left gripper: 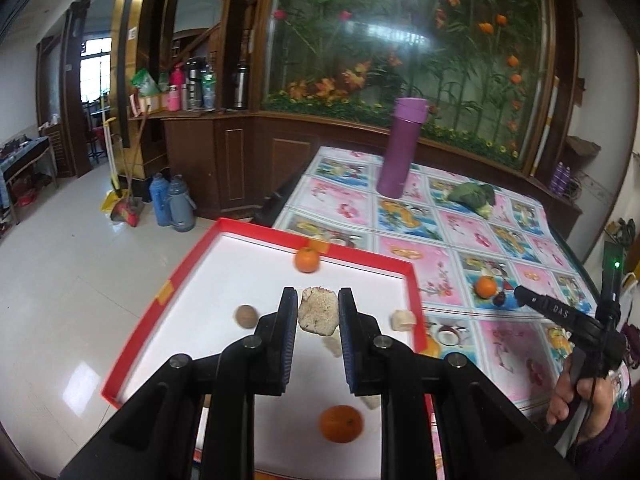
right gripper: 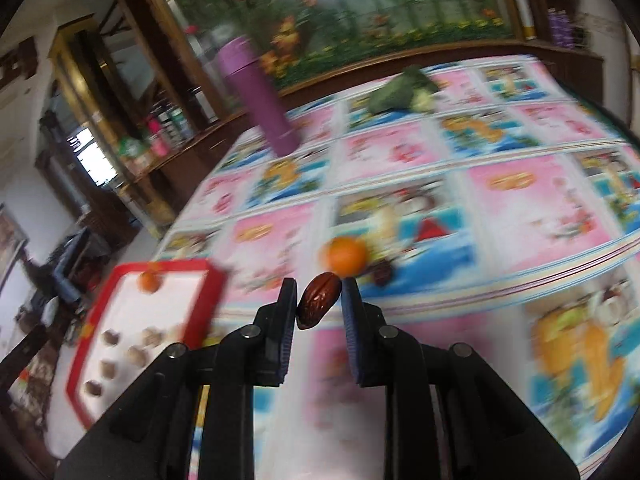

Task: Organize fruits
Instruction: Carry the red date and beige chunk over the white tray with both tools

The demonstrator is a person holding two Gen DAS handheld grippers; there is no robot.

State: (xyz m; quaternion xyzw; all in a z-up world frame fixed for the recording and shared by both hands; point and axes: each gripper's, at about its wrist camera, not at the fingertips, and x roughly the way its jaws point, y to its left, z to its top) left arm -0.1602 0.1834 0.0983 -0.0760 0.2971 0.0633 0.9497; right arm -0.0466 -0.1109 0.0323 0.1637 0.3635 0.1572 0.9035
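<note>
We see a big worktop [left gripper: 516, 344] with a bright cloth full of pink and blue pictures. At its left edge sits a red tray [left gripper: 168, 292] with a white floor. A tall purple bottle [left gripper: 400, 148] stands far back on the cloth, and a green leafy vegetable [left gripper: 474, 196] lies to the right of it.

Our left gripper [left gripper: 318, 312] hangs over the tray. Its fingers [left gripper: 289, 312] are squeezed on a pale, rough, lumpy piece [left gripper: 318, 314], one finger on each side. We cannot tell what kind of food it is. In the tray lie an orange [left gripper: 307, 259] near the far wall, a second orange [left gripper: 341, 423] close to us, and a small brown round nut [left gripper: 245, 315] on the left. A few pale bits [left gripper: 403, 319] lie near the right wall of the tray.

Our right gripper [right gripper: 320, 306] is over the cloth, to the right of the tray. Its fingers [right gripper: 352, 304] pinch a dark red date [right gripper: 319, 304], which sits tilted between them. This view is blurry. Just past the date, a loose orange [right gripper: 346, 255] lies on the cloth with a small dark fruit [right gripper: 382, 274] beside it.

In the left view a hand [left gripper: 576, 392] holds the handle of the right gripper.
</note>
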